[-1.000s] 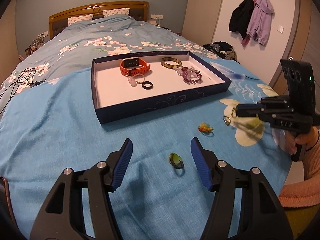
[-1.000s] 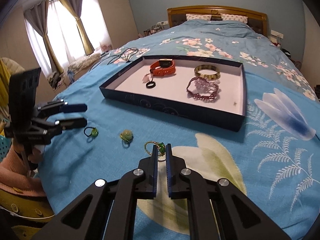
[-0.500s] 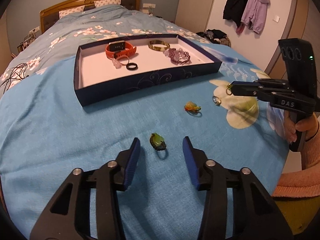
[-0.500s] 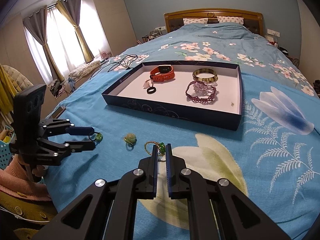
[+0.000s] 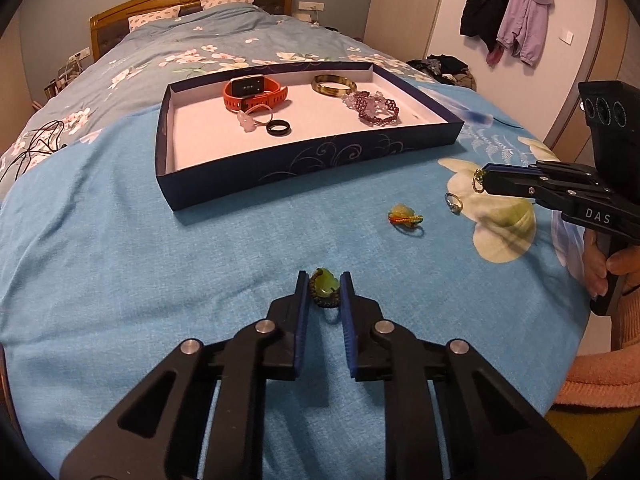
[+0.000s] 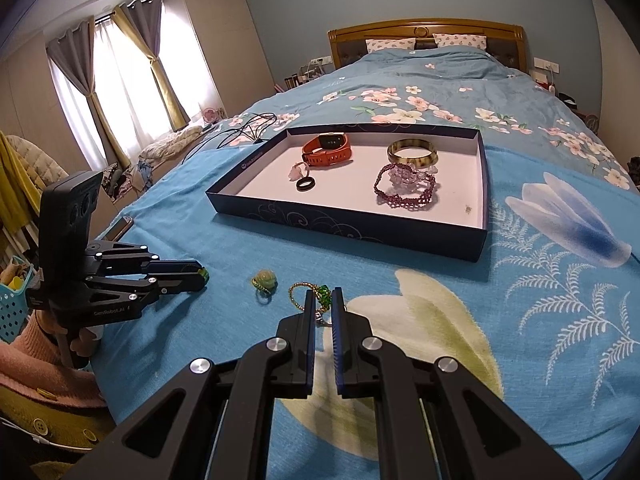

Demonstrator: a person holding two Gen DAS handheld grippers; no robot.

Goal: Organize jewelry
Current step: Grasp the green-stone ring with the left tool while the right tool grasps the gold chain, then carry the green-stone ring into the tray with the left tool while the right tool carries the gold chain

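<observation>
While half a second ago the left tongs (image 5: pixel 323 282) stood wide apart around it, they are now clenched on the small pale-green stone ring with a dark braided band (image 5: pixel 323 289), their blue pads pressing both its sides on the blue bedspread (image 5: pixel 120 280). That closing looks like the actual grab, so this ring seems ready to be lifted and carried to the tray.

The right tongs (image 6: pixel 322 300) are shut, as before, on a beaded gold-and-green ring (image 6: pixel 320 295), with its gold loop poking out to their left. They appear to hold it just above the bedspread.

Ahead of both tongs lies the shallow dark-blue cardboard tray with a white floor (image 5: pixel 304 164). It already holds an orange smartwatch (image 5: pixel 252 94), a brown-gold bangle (image 5: pixel 334 85), a purple beaded bracelet (image 5: pixel 374 109), a black ring (image 5: pixel 278 128) and a pink flower ring (image 5: pixel 250 117).

Between the two tongs, loose on the bedspread, sit a yellow-green charm ring with a rainbow braided band (image 5: pixel 405 216) and, nearer the right tongs, a thin silver ring (image 5: pixel 454 202). These two still need collecting, so by my judgement the task is a little past halfway.
</observation>
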